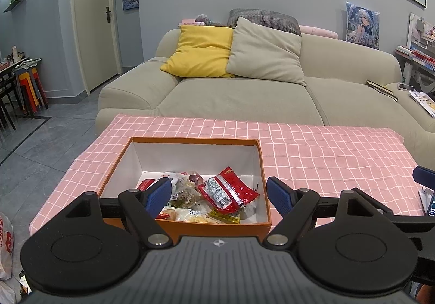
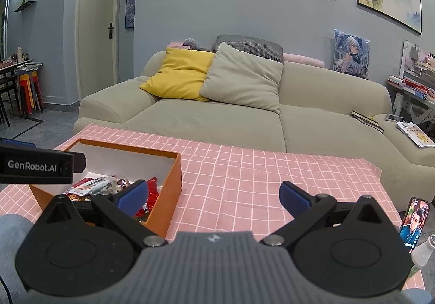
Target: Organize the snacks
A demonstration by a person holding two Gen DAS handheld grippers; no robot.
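An orange box (image 1: 262,165) with a white inside stands on the pink checked tablecloth (image 1: 326,152). Several snack packets lie in it, among them a red packet (image 1: 228,191) and a yellow one (image 1: 190,215). My left gripper (image 1: 218,194) hovers open over the box's near edge, nothing between its blue pads. In the right wrist view the same box (image 2: 174,181) sits at the left, with red packets (image 2: 152,195) showing inside. My right gripper (image 2: 213,196) is open and empty, over the cloth just right of the box. The left gripper's body (image 2: 35,165) shows at the left edge.
A beige sofa (image 1: 244,97) with yellow and grey cushions stands behind the table. A phone (image 2: 414,222) with a lit screen leans at the table's right end beside a white bottle (image 2: 422,252). A plastic bag (image 1: 5,244) lies at the lower left. Stacked stools (image 1: 30,89) stand far left.
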